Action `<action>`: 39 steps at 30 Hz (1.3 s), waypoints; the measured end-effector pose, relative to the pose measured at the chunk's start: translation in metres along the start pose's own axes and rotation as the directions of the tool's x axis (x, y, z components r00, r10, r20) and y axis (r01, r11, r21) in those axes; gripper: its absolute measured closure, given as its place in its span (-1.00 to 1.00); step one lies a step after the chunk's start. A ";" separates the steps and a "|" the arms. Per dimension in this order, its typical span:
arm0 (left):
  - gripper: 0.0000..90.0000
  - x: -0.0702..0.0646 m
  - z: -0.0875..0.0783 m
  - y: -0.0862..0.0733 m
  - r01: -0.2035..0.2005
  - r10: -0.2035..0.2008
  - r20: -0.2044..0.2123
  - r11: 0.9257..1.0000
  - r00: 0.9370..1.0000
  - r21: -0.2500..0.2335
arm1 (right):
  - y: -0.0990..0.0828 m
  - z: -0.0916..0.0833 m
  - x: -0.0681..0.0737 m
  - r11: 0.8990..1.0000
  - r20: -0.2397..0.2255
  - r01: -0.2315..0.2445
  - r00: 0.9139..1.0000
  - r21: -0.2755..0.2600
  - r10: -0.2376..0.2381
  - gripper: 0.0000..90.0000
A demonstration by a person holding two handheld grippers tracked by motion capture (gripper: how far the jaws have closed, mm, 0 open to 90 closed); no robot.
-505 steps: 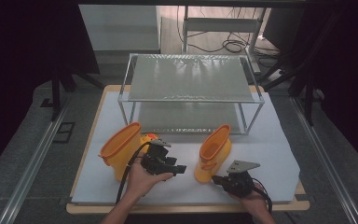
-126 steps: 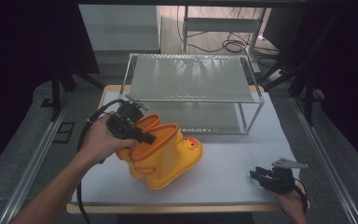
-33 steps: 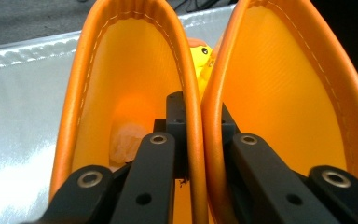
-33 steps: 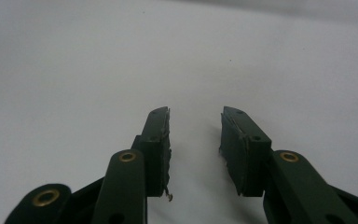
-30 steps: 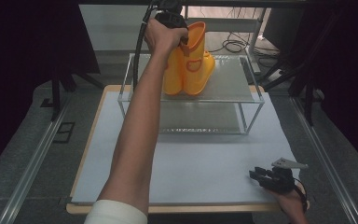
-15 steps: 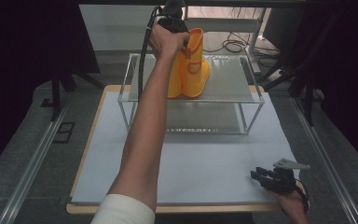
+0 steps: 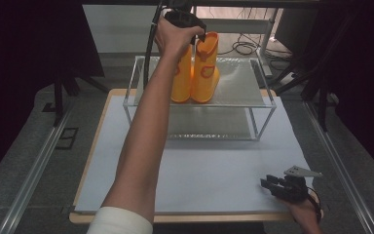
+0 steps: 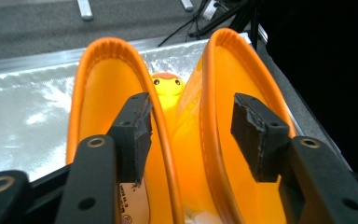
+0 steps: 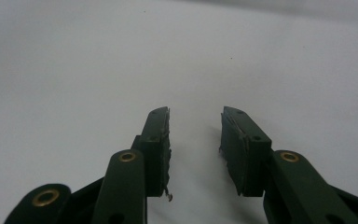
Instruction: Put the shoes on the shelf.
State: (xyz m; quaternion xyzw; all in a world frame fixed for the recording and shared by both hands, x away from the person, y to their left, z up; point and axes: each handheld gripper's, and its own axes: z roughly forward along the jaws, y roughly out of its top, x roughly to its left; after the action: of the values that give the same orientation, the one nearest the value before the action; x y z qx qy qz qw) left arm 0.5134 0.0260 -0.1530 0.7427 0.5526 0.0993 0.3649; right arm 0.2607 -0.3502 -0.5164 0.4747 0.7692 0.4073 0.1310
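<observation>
Above, we see the placing step near its end: a pair of orange boots (image 7: 197,73) stands upright on the top shelf of a wire rack (image 7: 258,100), toward the shelf's left and far part, the two boots touching side by side. We judge that they already rest on the shelf, so what remains is the release and withdrawal.

The left gripper (image 7: 187,22) is at the boot tops, high and far over the table. In the left gripper view its jaws stand apart, one pad inside the left boot's shaft (image 8: 98,116) and the other inside the right boot's shaft (image 8: 223,116), so that the two adjoining inner walls lie between them; neither pad visibly presses the rubber, and we read the grip as let go. A small duck figure (image 8: 168,86) shows between the shafts, beyond the jaws.

For the next move we would lift the jaws straight up out of the shafts, since a sideways pull could catch a rim and tip a boot.

The left arm (image 7: 146,141) is stretched nearly straight from the near edge to the far shelf, wrist bent downward. The right gripper (image 7: 277,187) lies low at the near right corner of the white table sheet (image 7: 199,170), jaws parted on nothing, pointing left.
</observation>
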 end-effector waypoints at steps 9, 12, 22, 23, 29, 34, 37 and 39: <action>0.38 0.007 -0.045 -0.015 -0.086 0.093 0.074 0.992 0.993 -0.091 | 0.001 -0.002 -0.001 1.000 0.005 -0.002 1.000 -0.004 0.002 0.39; 0.61 0.011 -0.066 -0.032 -0.163 0.170 0.086 0.983 0.982 -0.086 | 0.001 -0.003 -0.002 1.000 0.009 -0.002 1.000 -0.007 0.002 0.39; 0.98 0.027 -0.087 -0.074 -0.239 0.240 0.106 0.971 0.965 -0.025 | 0.001 -0.004 -0.002 1.000 0.016 -0.006 1.000 -0.013 0.006 0.38; 0.99 0.035 -0.086 -0.083 -0.243 0.243 0.101 0.970 0.965 -0.011 | 0.001 -0.004 -0.002 1.000 0.017 -0.007 1.000 -0.012 0.007 0.38; 0.99 0.055 -0.066 -0.103 -0.229 0.225 0.084 0.973 0.971 0.037 | 0.001 -0.004 -0.002 1.000 0.021 -0.008 1.000 -0.013 0.008 0.39; 0.99 0.074 -0.026 -0.123 -0.194 0.189 0.074 0.978 0.979 0.074 | 0.000 -0.003 -0.003 1.000 0.023 -0.007 1.000 -0.004 0.007 0.38; 0.99 0.078 -0.011 -0.128 -0.186 0.181 0.066 0.978 0.981 0.093 | 0.000 -0.002 -0.003 1.000 0.022 -0.009 1.000 0.000 0.009 0.38; 0.99 0.082 0.001 -0.132 -0.183 0.178 0.059 0.978 0.982 0.104 | 0.000 -0.002 -0.004 1.000 0.023 -0.008 1.000 0.002 0.008 0.39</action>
State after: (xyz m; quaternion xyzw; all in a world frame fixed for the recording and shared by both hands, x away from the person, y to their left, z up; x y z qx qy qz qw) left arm 0.4458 0.1154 -0.2606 0.8108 0.4784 0.0834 0.3267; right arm 0.2614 -0.3547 -0.5158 0.4825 0.7663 0.4014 0.1376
